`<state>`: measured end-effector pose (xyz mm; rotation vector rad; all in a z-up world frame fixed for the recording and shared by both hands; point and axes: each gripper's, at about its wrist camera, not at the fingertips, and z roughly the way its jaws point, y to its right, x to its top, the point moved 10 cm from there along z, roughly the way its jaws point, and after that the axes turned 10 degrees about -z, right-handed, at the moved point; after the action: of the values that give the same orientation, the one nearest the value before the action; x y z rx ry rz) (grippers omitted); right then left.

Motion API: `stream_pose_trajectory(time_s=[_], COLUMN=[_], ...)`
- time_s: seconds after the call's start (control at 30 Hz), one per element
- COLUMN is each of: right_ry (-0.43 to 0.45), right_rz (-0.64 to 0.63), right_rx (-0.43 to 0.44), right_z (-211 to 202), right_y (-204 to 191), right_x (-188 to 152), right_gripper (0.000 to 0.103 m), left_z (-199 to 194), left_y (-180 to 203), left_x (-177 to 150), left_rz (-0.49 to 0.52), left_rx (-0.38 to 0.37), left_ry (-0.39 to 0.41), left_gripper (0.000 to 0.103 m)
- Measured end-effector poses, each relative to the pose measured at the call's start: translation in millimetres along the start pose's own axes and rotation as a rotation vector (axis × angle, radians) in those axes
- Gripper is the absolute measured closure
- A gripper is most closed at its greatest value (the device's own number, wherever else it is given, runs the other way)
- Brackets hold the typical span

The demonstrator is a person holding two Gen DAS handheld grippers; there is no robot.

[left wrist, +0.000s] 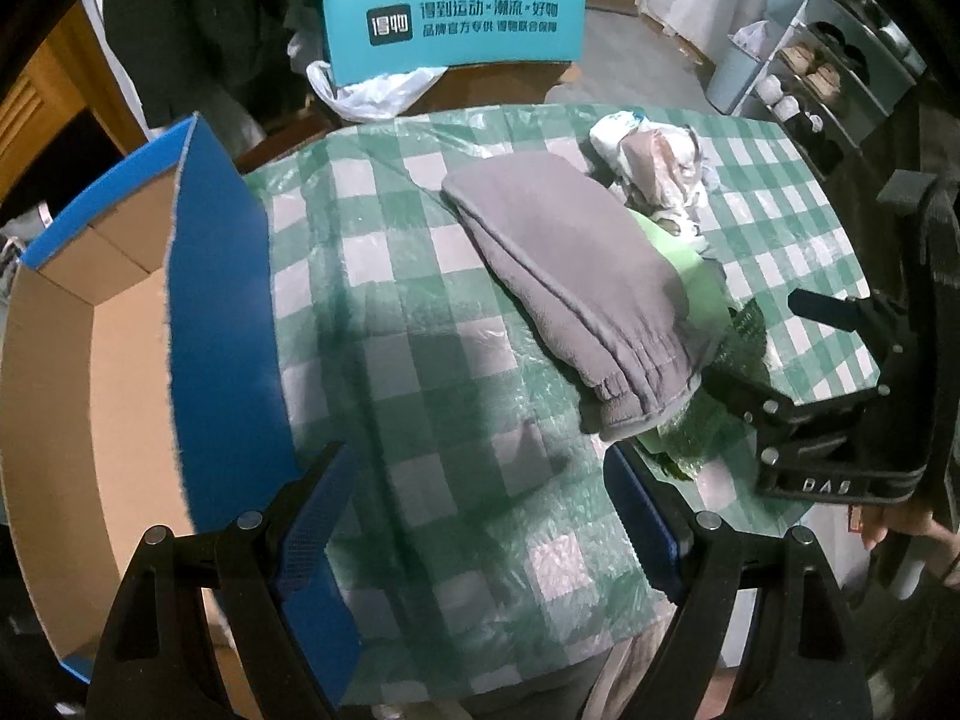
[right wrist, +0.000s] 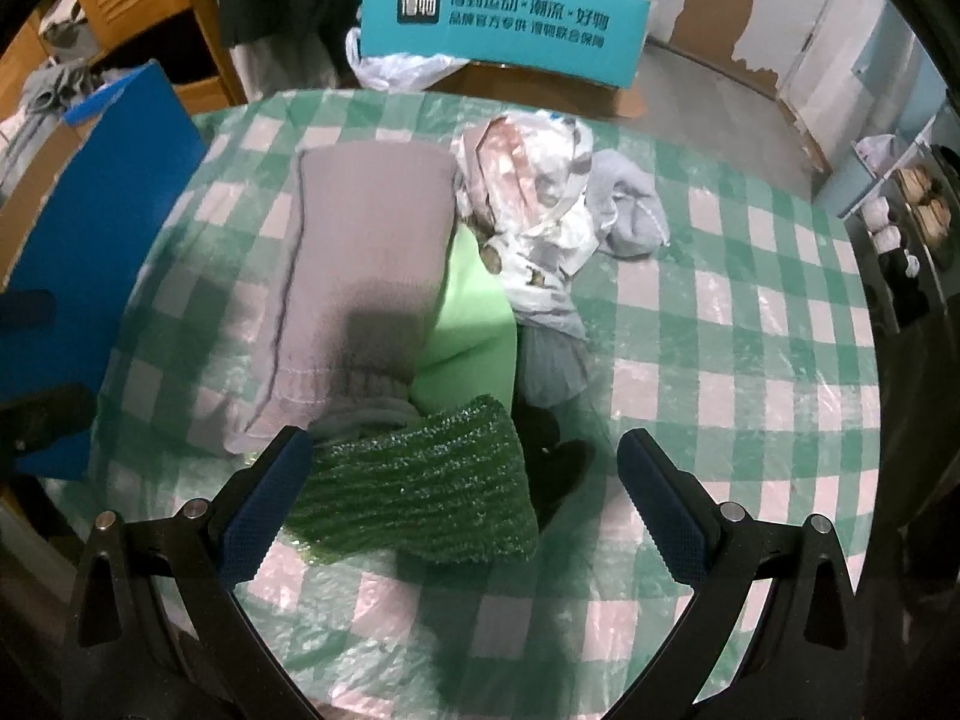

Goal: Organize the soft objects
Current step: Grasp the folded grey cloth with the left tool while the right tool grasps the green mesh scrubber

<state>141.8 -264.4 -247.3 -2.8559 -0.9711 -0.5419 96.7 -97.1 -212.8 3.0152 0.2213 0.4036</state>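
Folded grey sweatpants lie on the checked table on top of a light green garment and a dark green knitted piece. Behind them lie a patterned white garment in plastic and a pale grey cloth. An open blue cardboard box stands at the table's left. My left gripper is open and empty, between box and sweatpants. My right gripper is open, jaws either side of the knitted piece; it also shows in the left wrist view.
The table has a green and white checked cover. A teal box with printed characters and a plastic bag sit behind the table. A shoe rack stands at the far right.
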Motion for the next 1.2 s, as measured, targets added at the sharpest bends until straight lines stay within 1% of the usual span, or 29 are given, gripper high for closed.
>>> stream_pose_trajectory(time_s=[0.13, 0.2, 0.23, 0.3, 0.33, 0.4, 0.43, 0.5, 0.53, 0.6, 0.7, 0.83, 0.9, 1.0, 1.2], right_ry=[-0.017, -0.016, -0.021, -0.034, -0.041, -0.050, -0.050, -0.050, -0.052, -0.057, -0.054, -0.055, -0.056, -0.051, -0.028], right_rz=[-0.010, -0.016, -0.021, -0.026, -0.028, -0.035, -0.037, -0.034, -0.030, -0.017, 0.009, 0.032, 0.043, 0.063, 0.100], right_rx=[0.016, 0.020, 0.027, 0.032, 0.034, 0.024, 0.021, 0.023, 0.021, 0.022, 0.041, 0.054, 0.062, 0.064, 0.056], right_z=[9, 11, 13, 16, 18, 19, 19, 18, 17, 16, 11, 7, 6, 3, -2], right_y=[-2, -2, -3, -3, -2, 1, 2, 5, 7, 11, 18, 25, 29, 36, 55], right_x=[-5, -7, -9, -13, -15, -20, -22, -23, -24, -27, -32, -38, -41, -43, -45], right_gripper=[0.003, 0.012, 0.015, 0.028, 0.031, 0.043, 0.046, 0.056, 0.059, 0.070, 0.078, 0.081, 0.085, 0.087, 0.089], left_z=[11, 15, 17, 20, 21, 23, 24, 27, 28, 31, 37, 45, 47, 49, 56], left_y=[3, 4, 5, 7, 8, 11, 12, 15, 17, 21, 27, 33, 34, 40, 54], left_x=[0, 0, 0, 1, 2, 4, 5, 7, 8, 10, 11, 14, 16, 23, 34], left_rz=[-0.010, -0.015, -0.017, -0.017, -0.017, -0.022, -0.025, -0.029, -0.030, -0.028, -0.026, -0.061, -0.083, -0.120, -0.137], left_rx=[-0.004, -0.008, -0.009, -0.008, -0.007, -0.013, -0.016, -0.019, -0.020, -0.015, -0.014, -0.025, -0.028, -0.034, -0.010], left_ry=[-0.025, -0.035, -0.040, -0.045, -0.047, -0.052, -0.055, -0.058, -0.058, -0.060, -0.072, -0.099, -0.106, -0.106, -0.097], left_gripper=[0.017, 0.017, 0.017, 0.017, 0.017, 0.017, 0.017, 0.017, 0.017, 0.017, 0.017, 0.017, 0.017, 0.017, 0.017])
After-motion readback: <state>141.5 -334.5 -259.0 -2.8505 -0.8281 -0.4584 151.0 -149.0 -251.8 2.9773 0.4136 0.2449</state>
